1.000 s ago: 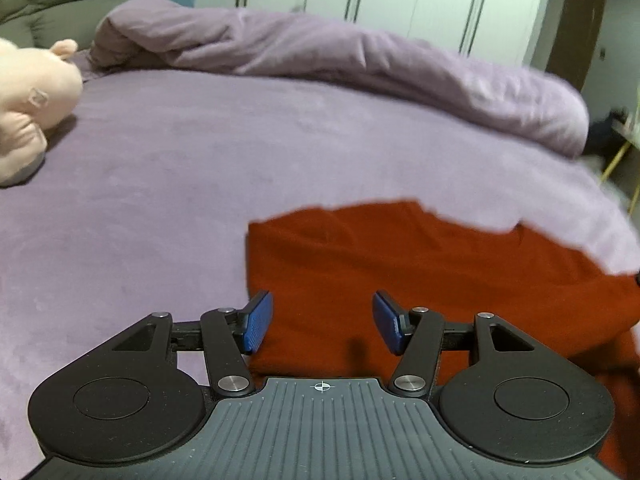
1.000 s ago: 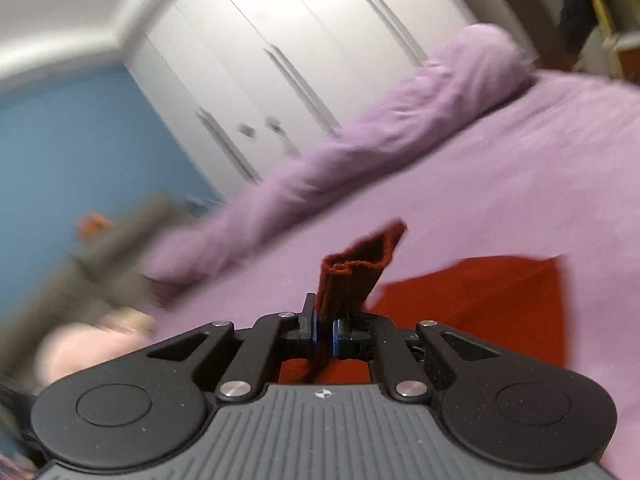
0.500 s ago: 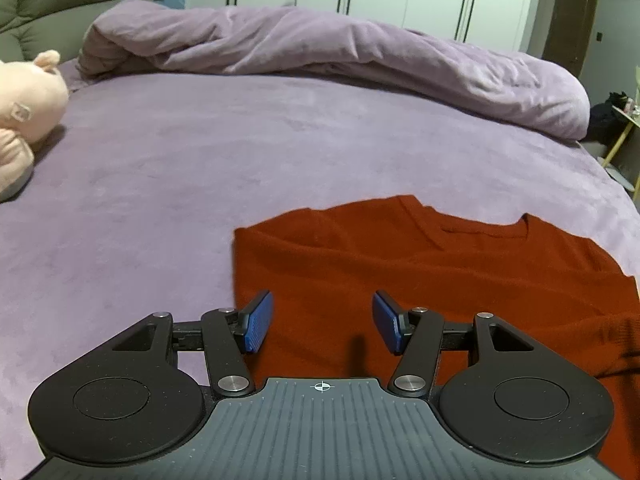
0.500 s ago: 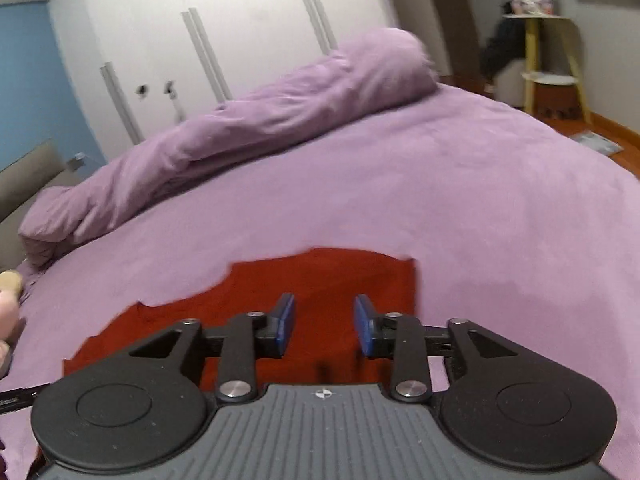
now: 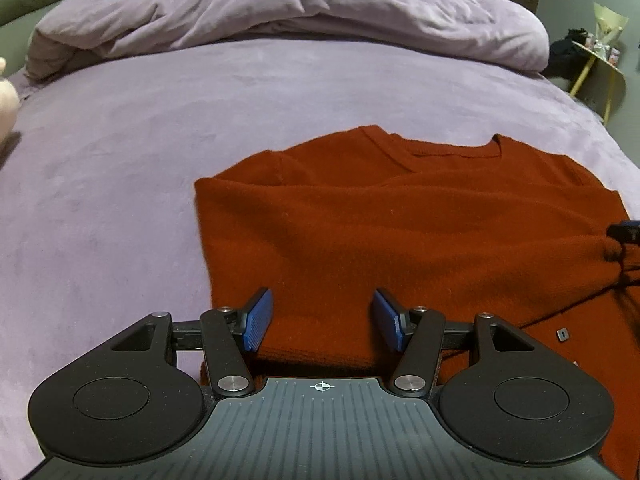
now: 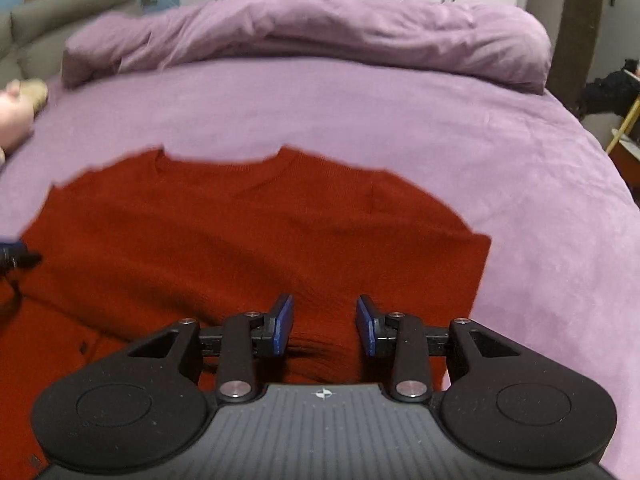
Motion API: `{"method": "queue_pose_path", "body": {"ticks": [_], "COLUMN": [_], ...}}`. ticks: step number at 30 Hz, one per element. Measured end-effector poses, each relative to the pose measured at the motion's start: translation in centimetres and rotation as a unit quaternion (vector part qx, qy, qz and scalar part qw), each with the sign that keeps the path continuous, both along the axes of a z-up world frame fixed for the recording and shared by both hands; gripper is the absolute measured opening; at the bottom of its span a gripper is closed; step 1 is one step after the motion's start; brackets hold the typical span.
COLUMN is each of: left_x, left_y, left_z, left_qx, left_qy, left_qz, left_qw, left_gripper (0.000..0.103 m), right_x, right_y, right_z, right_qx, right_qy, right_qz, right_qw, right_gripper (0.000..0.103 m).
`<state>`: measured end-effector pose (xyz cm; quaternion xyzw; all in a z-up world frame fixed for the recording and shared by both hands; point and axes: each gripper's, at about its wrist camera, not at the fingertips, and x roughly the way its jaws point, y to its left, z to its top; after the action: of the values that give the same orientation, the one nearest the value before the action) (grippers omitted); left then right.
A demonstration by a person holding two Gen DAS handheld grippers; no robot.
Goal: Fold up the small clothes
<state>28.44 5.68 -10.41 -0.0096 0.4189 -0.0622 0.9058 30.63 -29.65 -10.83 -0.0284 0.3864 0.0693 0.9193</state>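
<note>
A rust-red sweater (image 5: 400,232) lies flat on the purple bed, neckline at the far side, both sides folded in toward the middle. It also shows in the right wrist view (image 6: 240,240). My left gripper (image 5: 323,318) is open and empty, low over the sweater's near left part. My right gripper (image 6: 325,325) is open and empty, low over the sweater's near right part. A tip of the right gripper (image 5: 624,232) shows at the right edge of the left wrist view, and a tip of the left gripper (image 6: 16,258) at the left edge of the right wrist view.
A rolled purple duvet (image 5: 300,12) lies across the far side of the bed (image 5: 120,160). A pink plush toy (image 6: 16,116) sits at the far left. A yellow-legged side table (image 5: 600,68) stands past the bed's right edge. White wardrobes line the back wall.
My right gripper let go of the red sleeve cuff it held up, opened, and came down low over the sweater. Both views swung to face the sweater squarely. My left gripper stayed open.
</note>
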Motion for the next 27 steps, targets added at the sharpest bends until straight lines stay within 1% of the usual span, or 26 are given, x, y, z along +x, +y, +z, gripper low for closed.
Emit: {"method": "queue_pose_path", "body": {"ticks": [2, 3, 6, 8, 10, 11, 12, 13, 15, 16, 17, 19, 20, 22, 23, 25, 26, 27], "left_x": [-0.1, -0.1, -0.2, -0.1, -0.1, -0.1, -0.2, -0.2, -0.4, -0.5, -0.5, -0.2, 0.0, 0.6, 0.9, 1.1, 1.0, 1.0], "left_y": [-0.1, -0.1, 0.0, 0.2, 0.1, 0.1, 0.1, 0.0, 0.0, -0.1, -0.2, -0.5, -0.5, -0.5, -0.4, -0.3, -0.3, -0.2], "left_z": [0.0, 0.0, 0.3, 0.4, 0.4, 0.5, 0.6, 0.7, 1.2, 1.5, 1.8, 2.1, 2.1, 1.9, 1.7, 1.3, 1.1, 0.9], "left_qx": [0.003, 0.003, 0.001, -0.001, -0.001, -0.002, -0.003, -0.004, -0.005, -0.002, 0.003, 0.012, 0.011, 0.002, -0.001, -0.002, -0.002, -0.001], "left_qy": [-0.002, -0.001, 0.002, 0.003, 0.003, 0.002, 0.001, -0.002, -0.014, -0.025, -0.036, -0.046, -0.046, -0.041, -0.036, -0.03, -0.031, -0.031], "left_qz": [0.001, 0.002, 0.0, -0.001, 0.002, 0.004, 0.007, 0.009, 0.012, 0.014, 0.015, 0.017, 0.02, 0.028, 0.033, 0.041, 0.042, 0.043], "left_qw": [1.0, 1.0, 1.0, 1.0, 1.0, 1.0, 1.0, 0.9999, 0.9998, 0.9996, 0.9992, 0.9987, 0.9987, 0.9988, 0.9988, 0.9987, 0.9986, 0.9986], "left_gripper": [0.061, 0.061, 0.061, 0.061, 0.061, 0.061, 0.061, 0.061, 0.061, 0.061, 0.062, 0.064, 0.064, 0.064, 0.064, 0.064, 0.064, 0.064], "right_x": [1.3, 2.0, 3.3, 3.4, 3.5, 3.6, 3.6, 3.6, 3.3, 2.9, 2.6, 2.6, 2.9, 3.7, 4.2, 4.9, 4.8, 4.5], "right_y": [-0.1, 0.1, 0.7, 1.3, 1.6, 1.7, 1.9, 2.1, 2.9, 3.3, 3.6, 3.7, 3.8, 4.5, 4.7, 4.8, 4.6, 4.2], "right_z": [0.0, -0.3, -1.3, -1.2, -1.3, -1.5, -1.6, -1.6, -1.4, -1.2, -0.8, 0.1, 0.5, 0.2, -0.1, -0.7, -0.7, -0.6], "right_qx": [0.006, 0.004, 0.002, -0.015, -0.019, -0.018, -0.019, -0.017, -0.037, -0.058, -0.08, -0.09, -0.101, -0.145, -0.155, -0.16, -0.148, -0.125], "right_qy": [0.009, 0.015, 0.04, 0.038, 0.041, 0.041, 0.039, 0.037, 0.018, -0.005, -0.033, -0.079, -0.098, -0.127, -0.129, -0.108, -0.103, -0.104], "right_qz": [-0.012, -0.005, 0.044, 0.075, 0.101, 0.112, 0.119, 0.129, 0.135, 0.137, 0.134, 0.105, 0.086, 0.053, 0.034, -0.003, -0.027, -0.036], "right_qw": [1.0, 1.0, 0.998, 0.996, 0.994, 0.993, 0.992, 0.991, 0.99, 0.989, 0.987, 0.987, 0.986, 0.98, 0.979, 0.981, 0.983, 0.986], "right_gripper": [0.035, 0.035, 0.037, 0.037, 0.036, 0.029, 0.014, 0.007, 0.006, 0.006, 0.006, 0.006, 0.006, 0.007, 0.009, 0.01, 0.01, 0.01]}}
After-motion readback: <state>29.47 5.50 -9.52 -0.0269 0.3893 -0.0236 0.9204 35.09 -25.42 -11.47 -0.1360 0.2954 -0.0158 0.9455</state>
